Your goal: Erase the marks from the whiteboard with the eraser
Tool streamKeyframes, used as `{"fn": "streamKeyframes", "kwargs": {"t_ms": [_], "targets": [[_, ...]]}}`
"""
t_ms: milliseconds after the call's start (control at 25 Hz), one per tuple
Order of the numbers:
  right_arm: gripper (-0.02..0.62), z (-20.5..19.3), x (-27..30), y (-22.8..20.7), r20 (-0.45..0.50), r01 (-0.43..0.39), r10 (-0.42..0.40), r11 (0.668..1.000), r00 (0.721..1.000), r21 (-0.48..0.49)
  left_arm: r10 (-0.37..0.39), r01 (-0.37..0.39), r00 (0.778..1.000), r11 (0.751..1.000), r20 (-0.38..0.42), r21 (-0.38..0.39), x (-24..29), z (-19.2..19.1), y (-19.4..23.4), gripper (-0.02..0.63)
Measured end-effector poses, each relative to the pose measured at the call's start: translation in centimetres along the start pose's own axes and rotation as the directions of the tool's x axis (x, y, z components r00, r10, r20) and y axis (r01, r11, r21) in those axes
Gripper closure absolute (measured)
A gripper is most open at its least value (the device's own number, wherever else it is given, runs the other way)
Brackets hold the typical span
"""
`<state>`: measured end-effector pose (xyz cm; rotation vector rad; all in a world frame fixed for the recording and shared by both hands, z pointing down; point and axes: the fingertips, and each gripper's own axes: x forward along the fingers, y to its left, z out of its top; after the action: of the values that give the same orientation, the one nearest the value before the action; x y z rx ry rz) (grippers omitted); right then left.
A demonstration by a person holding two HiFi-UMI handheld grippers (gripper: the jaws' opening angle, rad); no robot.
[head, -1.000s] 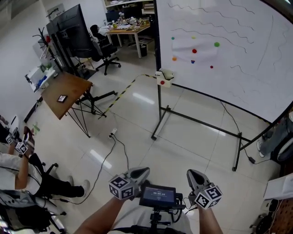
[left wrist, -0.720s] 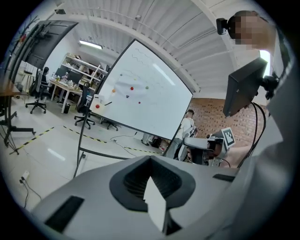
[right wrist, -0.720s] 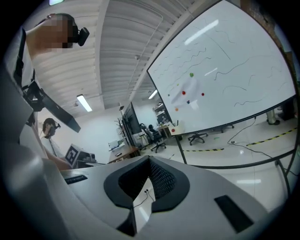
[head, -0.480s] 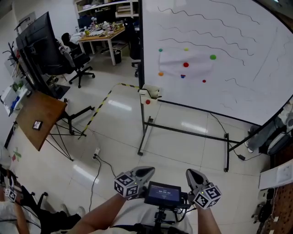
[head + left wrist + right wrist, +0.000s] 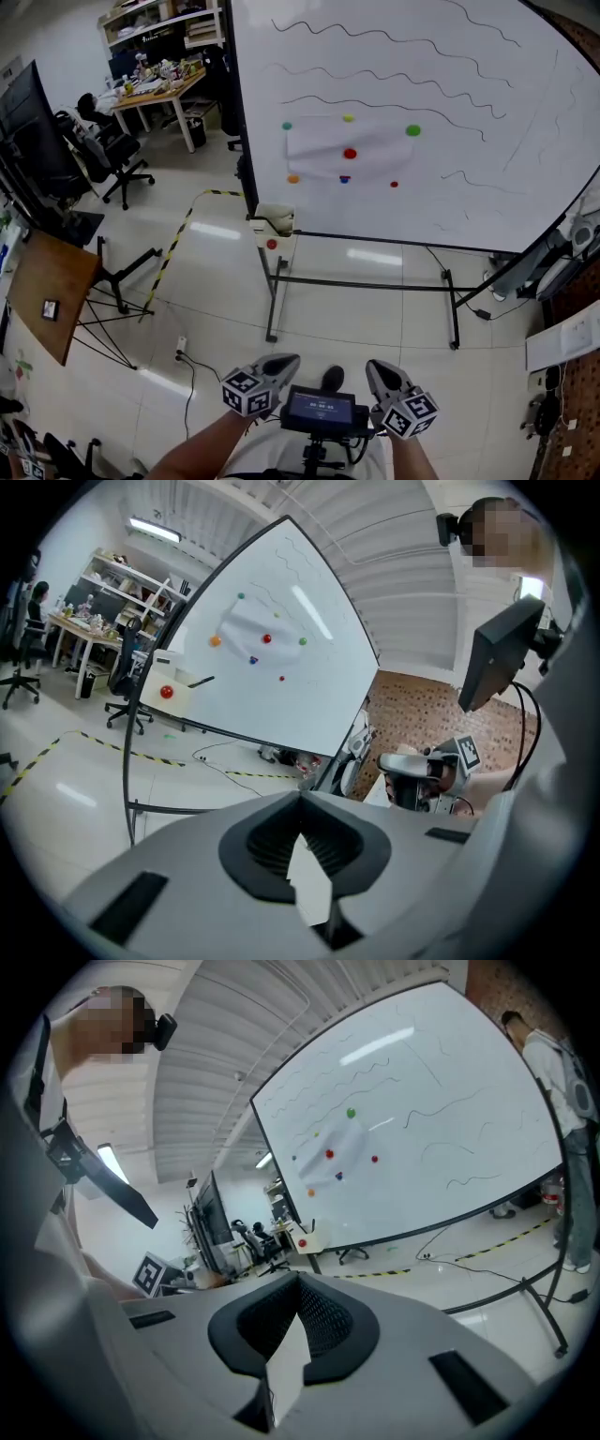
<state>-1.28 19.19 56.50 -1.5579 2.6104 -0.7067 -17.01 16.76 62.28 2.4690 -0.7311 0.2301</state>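
The whiteboard (image 5: pixel 422 122) stands on a black frame a few steps ahead of me. It bears black wavy lines (image 5: pixel 375 75) and coloured dots, among them a red dot (image 5: pixel 350 154) and a green dot (image 5: pixel 413 130). A small white box (image 5: pixel 273 223) with a red spot hangs at its lower left corner. I cannot make out an eraser. My left gripper (image 5: pixel 286 358) and right gripper (image 5: pixel 375 366) are low in the head view, far from the board, both shut and empty. The board (image 5: pixel 272 667) also shows beyond the shut left gripper (image 5: pixel 300 796), and the same board (image 5: pixel 403 1119) beyond the shut right gripper (image 5: pixel 298 1279).
A small screen (image 5: pixel 319 410) sits between the grippers. Left of the board are a wooden table (image 5: pixel 47 281), office chairs (image 5: pixel 117 155) and a cluttered desk (image 5: pixel 155 94). Yellow-black tape (image 5: pixel 173 248) and a cable (image 5: pixel 187 361) lie on the floor. A person (image 5: pixel 553 1063) stands by the board's right end.
The whiteboard has come nearer and more to the middle of the head view, while the wooden table and chairs slid left. Both grippers stayed shut and low in view.
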Motion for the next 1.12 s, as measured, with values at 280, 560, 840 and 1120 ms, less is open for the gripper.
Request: {"fn": "streamKeyframes", "kwargs": {"t_ms": [280, 560, 840, 1120], "targets": [[0.589, 2.8, 11.3, -3.4, -0.040, -0.178, 0.180, 0.983, 0.983, 0.048, 0.128, -0.127, 0.991, 0.991, 0.037, -0.029, 3.6, 5.3, 6.9, 0.581], [0.589, 6.1, 19.8, -5.7, -0.090, -0.335, 0.335, 0.942, 0.938, 0.019, 0.268, -0.265, 0.956, 0.964, 0.121, -0.038, 7.1, 10.9, 13.4, 0.581], [0.589, 7.6, 24.0, -7.5, -0.116, -0.401, 0.403, 0.915, 0.908, 0.038, 0.431, -0.423, 0.889, 0.903, 0.158, -0.079, 7.3, 13.7, 19.4, 0.580], [0.589, 8.2, 27.6, -8.0, -0.102, -0.348, 0.349, 0.937, 0.932, 0.027, 0.430, -0.424, 0.891, 0.903, 0.147, -0.076, 7.3, 14.6, 23.3, 0.580]]}}
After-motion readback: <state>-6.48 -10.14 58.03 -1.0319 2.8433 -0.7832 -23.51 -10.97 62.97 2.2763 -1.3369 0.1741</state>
